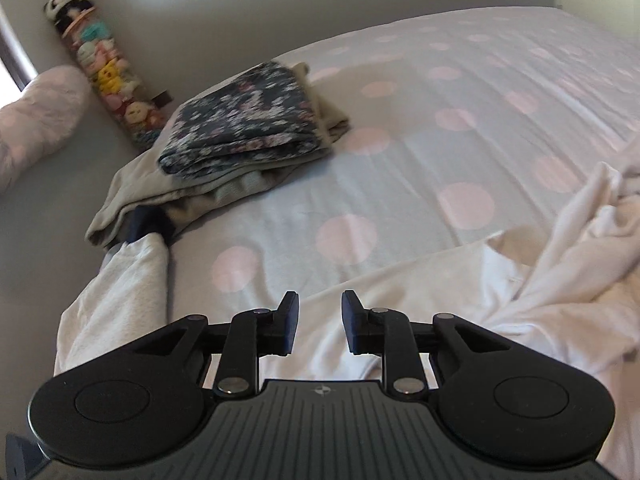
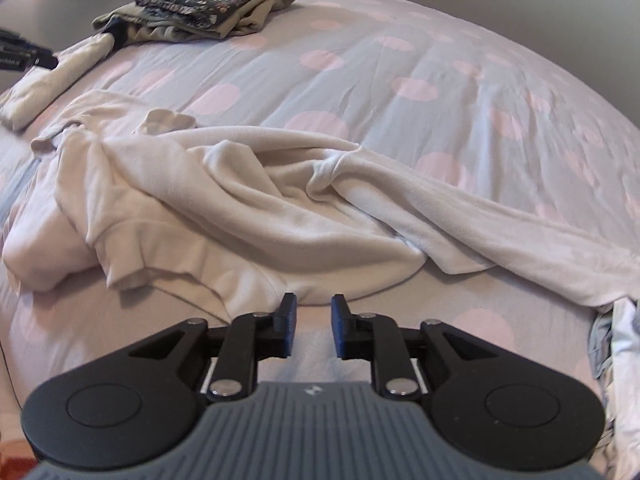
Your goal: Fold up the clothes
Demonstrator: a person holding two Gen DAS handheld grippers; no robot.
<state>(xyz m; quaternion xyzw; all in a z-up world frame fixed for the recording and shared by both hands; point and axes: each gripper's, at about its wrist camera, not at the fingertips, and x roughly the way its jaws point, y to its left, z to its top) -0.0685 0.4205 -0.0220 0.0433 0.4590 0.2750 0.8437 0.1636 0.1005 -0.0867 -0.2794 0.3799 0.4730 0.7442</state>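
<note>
While a crumpled cream sweatshirt point(image 2: 248, 200) is spread on the polka-dot bed point(image 2: 440, 80), both grippers — left gripper point(image 1: 320, 322), right gripper point(image 2: 313, 326) — are held spread apart, empty.

A bedroom in a home; a bed point(image 2: 420, 80) fills both views, its sheet pale with large pink dots and creased across the mattress; a matching pillow point(image 1: 36, 120) lies at the far left beside the wall point(image 1: 240, 0), which is plain and pale; a tall clear tube point(image 1: 108, 76) packed with small plush toys leans in the corner against that wall; folded clothes point(image 1: 244, 120) sit in a pile on the bed, a dark floral piece on top of a khaki one; a rumpled white garment point(image 2: 248, 204) is spread over the sheet; daylight comes in from the left edge; soft household things all round, no work fittings.
</note>
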